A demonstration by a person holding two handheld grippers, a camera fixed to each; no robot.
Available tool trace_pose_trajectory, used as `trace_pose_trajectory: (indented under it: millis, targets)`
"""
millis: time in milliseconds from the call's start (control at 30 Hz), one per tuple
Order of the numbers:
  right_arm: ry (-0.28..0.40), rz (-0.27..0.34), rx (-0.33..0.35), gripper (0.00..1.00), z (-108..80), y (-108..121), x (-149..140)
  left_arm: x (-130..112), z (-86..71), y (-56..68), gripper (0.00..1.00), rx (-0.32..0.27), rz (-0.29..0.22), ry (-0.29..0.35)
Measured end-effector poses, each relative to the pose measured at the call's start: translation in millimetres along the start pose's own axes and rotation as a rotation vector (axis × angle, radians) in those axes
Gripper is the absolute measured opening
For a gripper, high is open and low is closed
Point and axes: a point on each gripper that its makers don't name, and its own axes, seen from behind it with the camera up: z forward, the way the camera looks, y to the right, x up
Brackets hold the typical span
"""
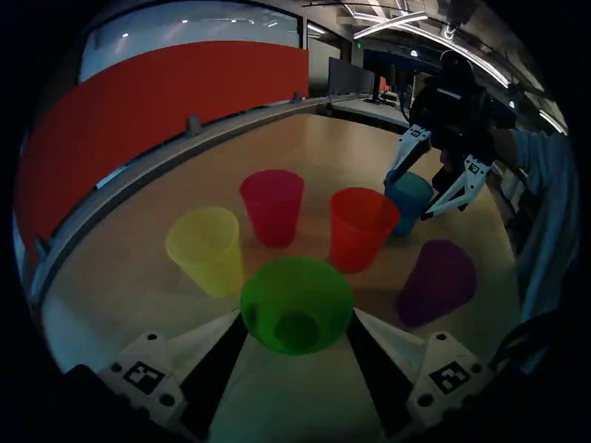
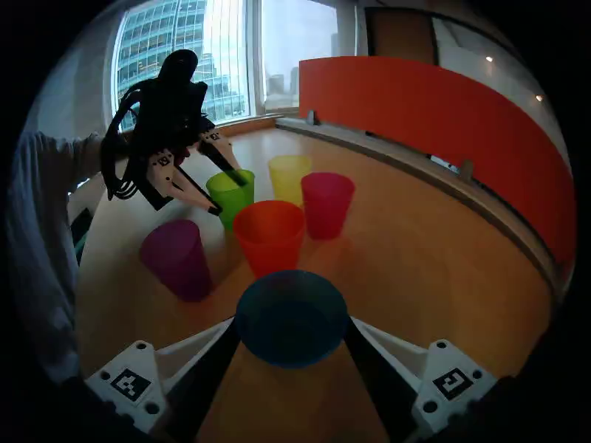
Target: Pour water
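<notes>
Left gripper view: low over bench (image 1: 318, 148), looking along left tongs (image 1: 295, 328), green cup (image 1: 295, 303) very near. Right gripper view: opposite side, facing back along right tongs (image 2: 292, 328), blue cup (image 2: 292, 314) very near. Shared: cup cluster (image 1: 360, 229) between, bench middle.

Open-plan office, long wooden desk (image 2: 443, 244) with red divider screen (image 2: 443, 111), tall windows (image 2: 214, 52) onto towers, strip ceiling lights (image 1: 391, 23)

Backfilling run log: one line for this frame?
left gripper: grips green cup | right gripper: grips blue cup | cups upright, no pour yet
</notes>
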Motion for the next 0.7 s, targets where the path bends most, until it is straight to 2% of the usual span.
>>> trace_pose_trajectory:
  millis: [67, 700]
  targets:
    - [-0.001, 0.001, -0.001, 1.00, -0.2, 0.6, -0.6, -0.8, 0.3, -0.5, 0.85, 0.001, 0.003, -0.007]
    - [0.001, -0.004, 0.005, 0.98, 0.3, -1.1, -0.1, 2.6, -3.9, 1.0, 0.84, -0.003, 0.008, -0.002]
